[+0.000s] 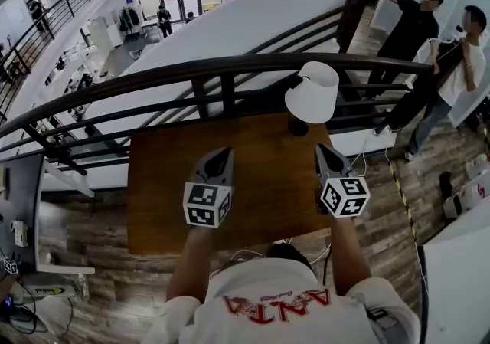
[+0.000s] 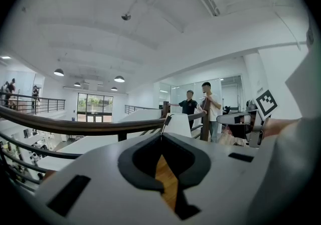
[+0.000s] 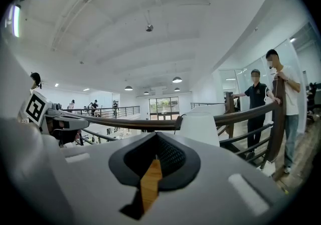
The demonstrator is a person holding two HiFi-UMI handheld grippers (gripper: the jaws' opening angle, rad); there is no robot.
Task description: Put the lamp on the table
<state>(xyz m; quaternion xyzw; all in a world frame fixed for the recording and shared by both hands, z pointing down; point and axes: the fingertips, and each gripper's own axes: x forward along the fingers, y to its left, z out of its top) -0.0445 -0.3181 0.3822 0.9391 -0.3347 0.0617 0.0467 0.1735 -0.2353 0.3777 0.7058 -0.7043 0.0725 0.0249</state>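
The lamp (image 1: 312, 92), with a white shade on a dark base, stands upright at the far right edge of the brown wooden table (image 1: 161, 181), close to the railing. My left gripper (image 1: 222, 152) hovers over the table's middle, shut and empty. My right gripper (image 1: 323, 149) hangs over the table's right side, just short of the lamp's base, also shut with nothing in it. In the left gripper view the lamp's shade (image 2: 176, 125) shows beyond the closed left gripper (image 2: 161, 136). In the right gripper view the shade (image 3: 200, 126) stands ahead, to the right of the closed right gripper (image 3: 156, 134).
A dark curved railing (image 1: 230, 67) runs right behind the table, with an open drop to a lower floor beyond it. Two people (image 1: 413, 28) stand at the back right by the railing. White cables lie on the wood floor right of the table.
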